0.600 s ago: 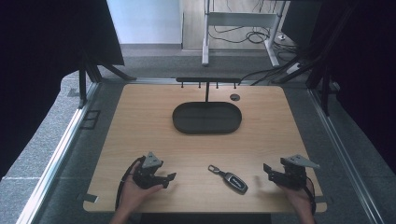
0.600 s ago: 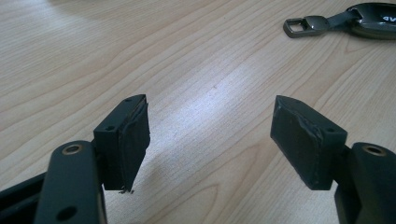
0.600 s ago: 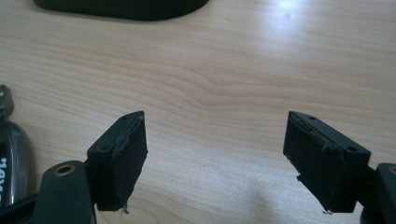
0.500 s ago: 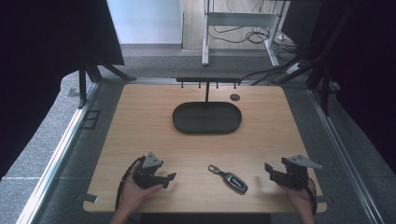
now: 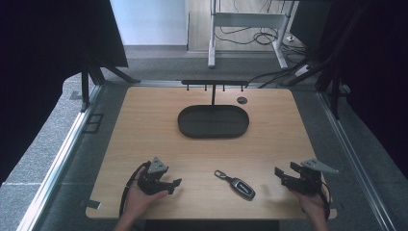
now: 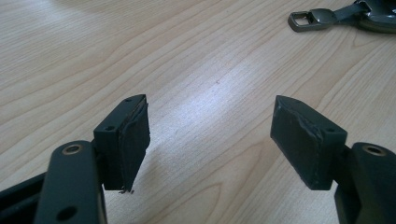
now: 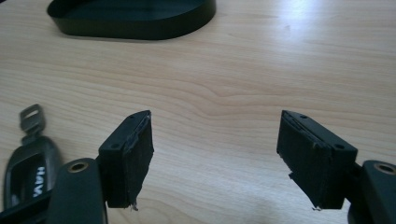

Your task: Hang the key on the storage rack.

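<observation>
Two hand-held grippers, both low near the front edge of the worktop [image 5: 144, 125]. Left gripper [image 5: 174, 186] toward the front left corner, jaws spread wide, nothing between them, bare wood ahead. Right gripper [image 5: 280, 176] toward the front right corner, likewise spread wide and empty.

Checked against the frames half a second back: no appreciable shift of either hand, none of the fob. Judged a pause ahead of the reach; pickup not yet begun.

Car key fob [image 5: 240, 186] flat on the wood close to the front edge, between the two grippers, nearer the right one, apart from both, metal loop turned toward the left.

Black oval tray [image 5: 185, 126] mid-worktop toward the rear, empty as far as visible. Black hook rail [image 5: 213, 83] at the rear edge behind it; round cable grommet [image 5: 242, 100] just beside.

Nothing between either gripper and the fob; low, flat profile likely the only difficulty for a grip.
</observation>
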